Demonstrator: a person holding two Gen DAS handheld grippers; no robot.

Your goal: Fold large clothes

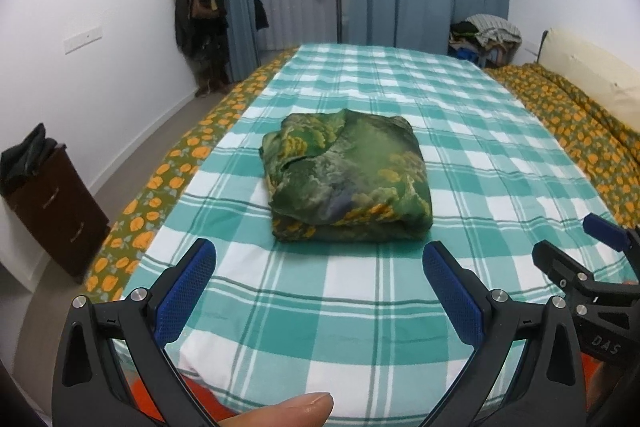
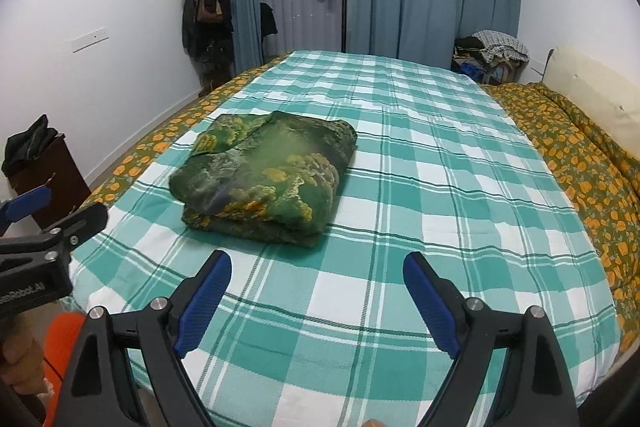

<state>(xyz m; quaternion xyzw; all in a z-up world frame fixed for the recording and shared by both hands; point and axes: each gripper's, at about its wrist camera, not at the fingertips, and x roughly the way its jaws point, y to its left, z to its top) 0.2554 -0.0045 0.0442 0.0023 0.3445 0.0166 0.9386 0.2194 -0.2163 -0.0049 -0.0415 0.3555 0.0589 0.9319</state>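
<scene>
A green garment with yellow pattern [image 1: 348, 177] lies folded into a thick, roughly square bundle on the teal-and-white checked bed sheet [image 1: 480, 155]. It also shows in the right wrist view [image 2: 266, 179], left of centre. My left gripper [image 1: 320, 259] is open and empty, held just short of the bundle's near edge. My right gripper [image 2: 318, 269] is open and empty, to the right of the bundle and nearer than it. The right gripper [image 1: 584, 243] shows at the right edge of the left wrist view; the left gripper [image 2: 52, 211] shows at the left edge of the right wrist view.
An orange-flowered quilt [image 1: 580, 123] lies along the bed's right side, with a cream headboard [image 1: 592, 71] behind it. A dark wooden cabinet [image 1: 56, 211] stands left of the bed. Coats hang in the far corner [image 1: 202, 11]. A clothes pile [image 1: 486, 35] sits far right by blue curtains.
</scene>
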